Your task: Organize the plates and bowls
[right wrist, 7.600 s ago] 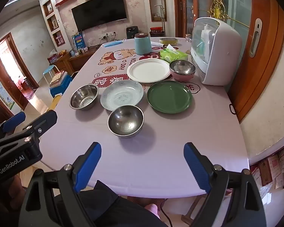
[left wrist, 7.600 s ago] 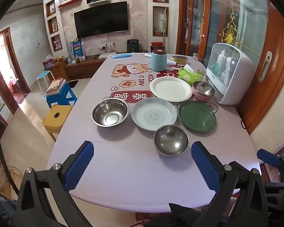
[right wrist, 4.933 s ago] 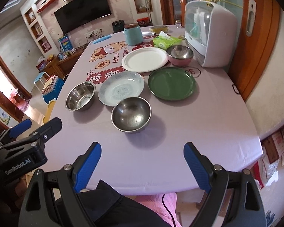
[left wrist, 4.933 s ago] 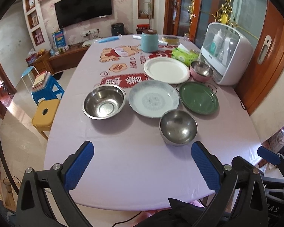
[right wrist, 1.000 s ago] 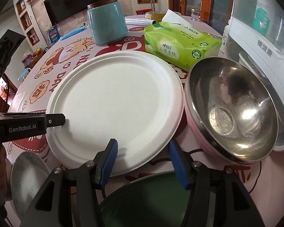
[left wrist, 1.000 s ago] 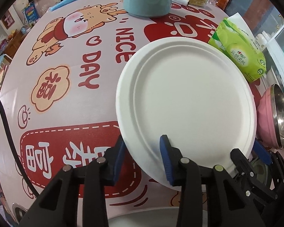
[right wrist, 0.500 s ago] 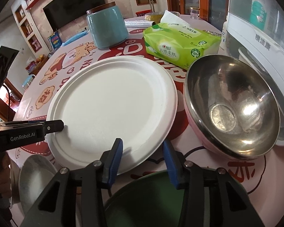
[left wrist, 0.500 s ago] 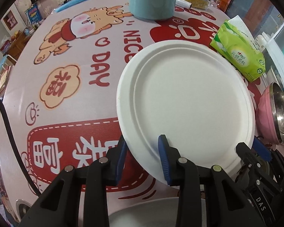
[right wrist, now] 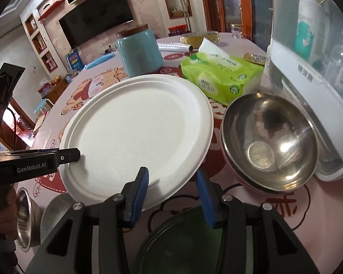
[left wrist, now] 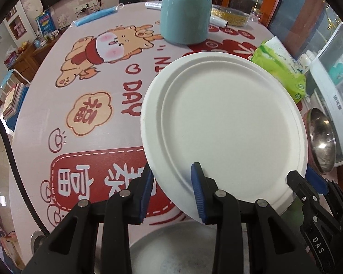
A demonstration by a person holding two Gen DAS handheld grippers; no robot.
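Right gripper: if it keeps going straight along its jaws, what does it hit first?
The white plate: its near rim already sits between the jaws of the right gripper. Beyond it, probably tablecloth; depth unclear.

Both claws, which stood wide apart at the near edge of the table, are now out over the dishes and narrowed on the white plate (left wrist: 228,123). The left gripper (left wrist: 171,189) has the plate's near-left rim between its pads, and the right gripper (right wrist: 171,189) has closed down from a wider gap onto the near-right rim. The plate, flat on the cloth a second ago, now rides tilted above it between the two claws.
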